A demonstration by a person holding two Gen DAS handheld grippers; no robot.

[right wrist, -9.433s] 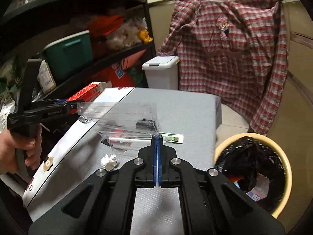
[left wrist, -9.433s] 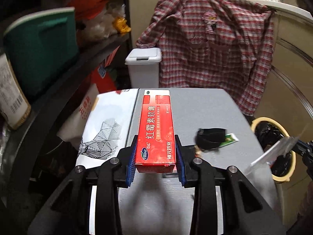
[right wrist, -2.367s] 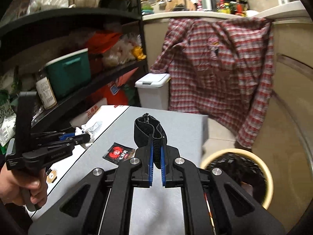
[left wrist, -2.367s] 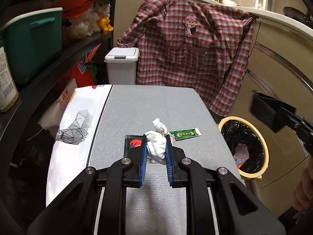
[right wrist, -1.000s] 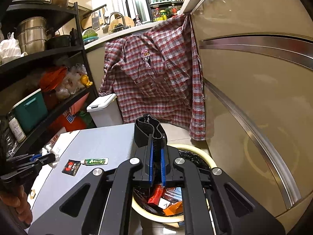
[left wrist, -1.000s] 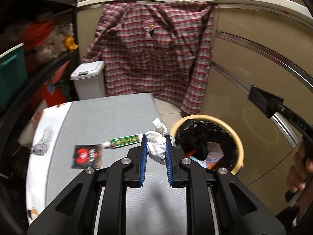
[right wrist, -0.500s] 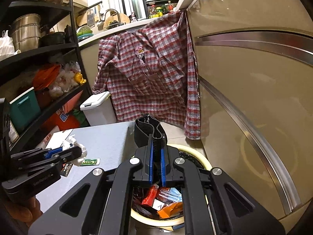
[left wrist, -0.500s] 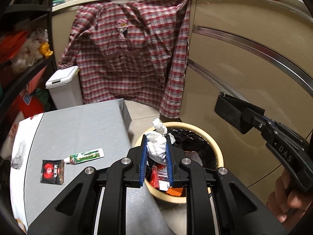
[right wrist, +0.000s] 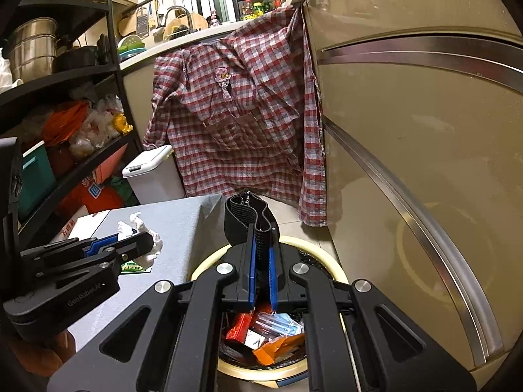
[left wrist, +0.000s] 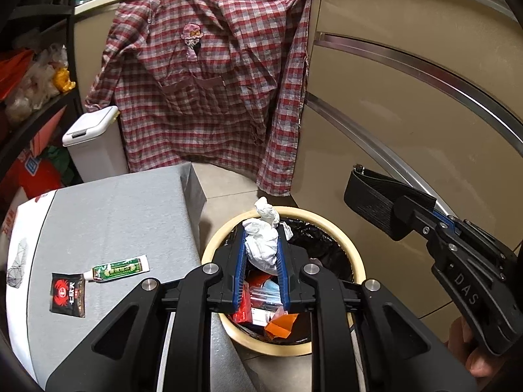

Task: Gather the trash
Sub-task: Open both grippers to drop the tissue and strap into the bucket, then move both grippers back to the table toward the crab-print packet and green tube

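The lined trash bin (left wrist: pixel 354 258) sits on the floor past the tabletop's right edge. My left gripper (left wrist: pixel 261 258) clamps a crumpled tissue (left wrist: pixel 261 245) above it; my right gripper (right wrist: pixel 260 261) pinches a black elastic band (right wrist: pixel 245 217). Release only when centred over the opening.

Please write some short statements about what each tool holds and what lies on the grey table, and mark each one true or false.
1. The left tool holds a crumpled white tissue. True.
2. The right tool is open and holds nothing. False: it is shut on a black elastic band.
3. Both tools are at the yellow-rimmed bin. True.
4. The bin is empty. False: wrappers and packaging lie inside it.
5. A green tube and a black sachet lie on the grey table. True.
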